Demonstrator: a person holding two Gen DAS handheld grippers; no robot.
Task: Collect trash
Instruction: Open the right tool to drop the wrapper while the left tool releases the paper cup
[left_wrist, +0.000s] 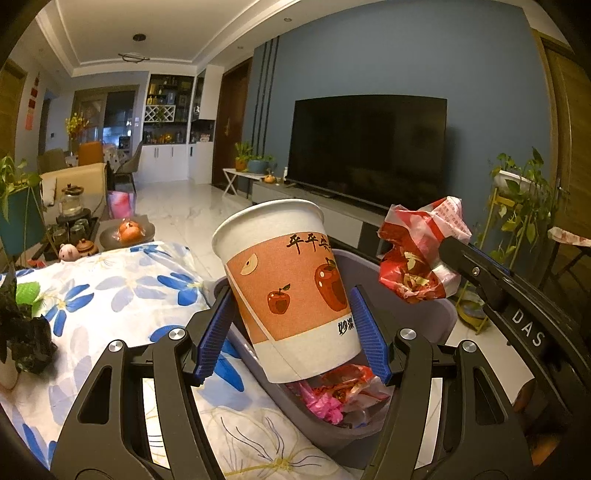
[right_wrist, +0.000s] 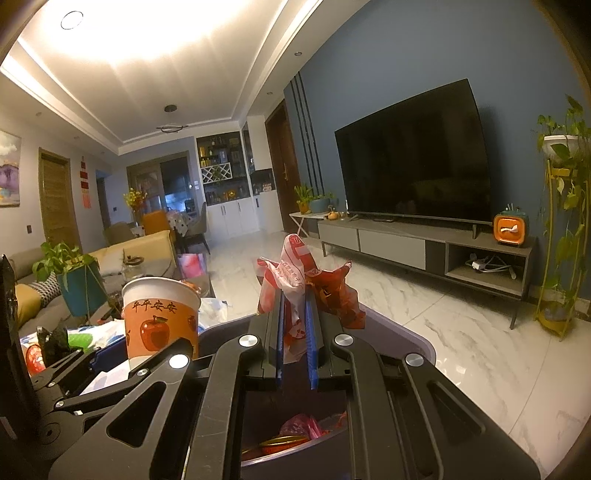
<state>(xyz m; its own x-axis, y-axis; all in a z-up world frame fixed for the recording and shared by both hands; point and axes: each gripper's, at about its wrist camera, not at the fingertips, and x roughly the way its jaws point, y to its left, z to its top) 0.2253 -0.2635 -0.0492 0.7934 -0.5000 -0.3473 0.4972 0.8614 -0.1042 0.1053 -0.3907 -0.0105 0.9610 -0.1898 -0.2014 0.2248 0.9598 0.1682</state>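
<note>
A paper cup (left_wrist: 291, 291) with orange apple print sits tilted between the blue pads of my left gripper (left_wrist: 291, 332), over the grey trash bin (left_wrist: 436, 317). The pads stand a little wider than the cup; contact is unclear. The bin holds pink and red wrappers (left_wrist: 340, 395). My right gripper (right_wrist: 295, 332) is shut on a crumpled red-and-white plastic wrapper (right_wrist: 306, 284), held above the same bin (right_wrist: 406, 336). That wrapper also shows in the left wrist view (left_wrist: 417, 251), at the right of the cup. The cup shows in the right wrist view (right_wrist: 162, 317) at left.
A table with a blue-flower cloth (left_wrist: 122, 295) lies left of the bin, with a dark plant pot (left_wrist: 22, 332) on it. Beyond are a tea tray (left_wrist: 74, 221), a sofa (right_wrist: 122, 254), a TV on a low cabinet (right_wrist: 417, 155) and a plant stand (right_wrist: 557, 236) on the marble floor.
</note>
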